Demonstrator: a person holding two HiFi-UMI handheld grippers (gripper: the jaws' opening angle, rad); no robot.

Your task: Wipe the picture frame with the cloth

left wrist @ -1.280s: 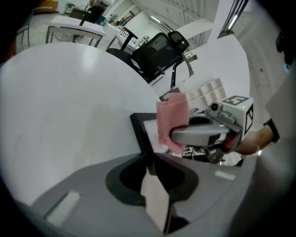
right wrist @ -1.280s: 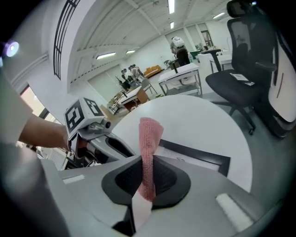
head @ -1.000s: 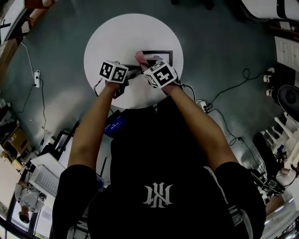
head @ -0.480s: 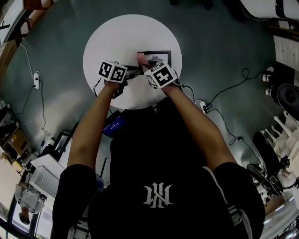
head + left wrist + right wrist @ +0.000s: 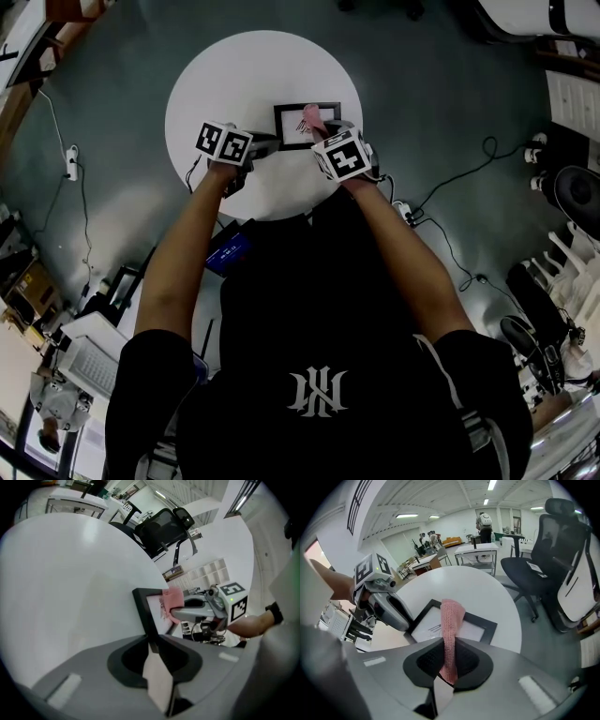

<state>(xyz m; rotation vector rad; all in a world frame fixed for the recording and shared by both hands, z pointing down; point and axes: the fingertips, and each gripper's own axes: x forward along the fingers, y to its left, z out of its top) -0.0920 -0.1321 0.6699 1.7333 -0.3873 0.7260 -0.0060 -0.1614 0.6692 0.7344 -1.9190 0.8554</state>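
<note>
A black picture frame point(image 5: 323, 107) with a white picture lies flat on the round white table point(image 5: 216, 84). My left gripper point(image 5: 265, 142) is shut on the frame's left edge point(image 5: 143, 613), which runs into its jaws point(image 5: 152, 646). My right gripper point(image 5: 319, 131) is shut on a pink cloth point(image 5: 311, 116). The cloth point(image 5: 451, 620) sticks up out of the jaws point(image 5: 447, 665) and rests over the middle of the frame point(image 5: 483, 620). In the left gripper view the cloth point(image 5: 173, 603) presses on the picture, with the right gripper point(image 5: 190, 614) behind it.
Black office chairs point(image 5: 553, 550) point(image 5: 164, 524) stand beyond the table's far side. Cables point(image 5: 450, 187) and a power strip point(image 5: 73, 157) lie on the grey floor around the table. My own body fills the lower head view.
My right gripper has slid to the right with the cloth, from the frame's left part to its middle. More of the frame shows now. The left gripper has stayed put.
</note>
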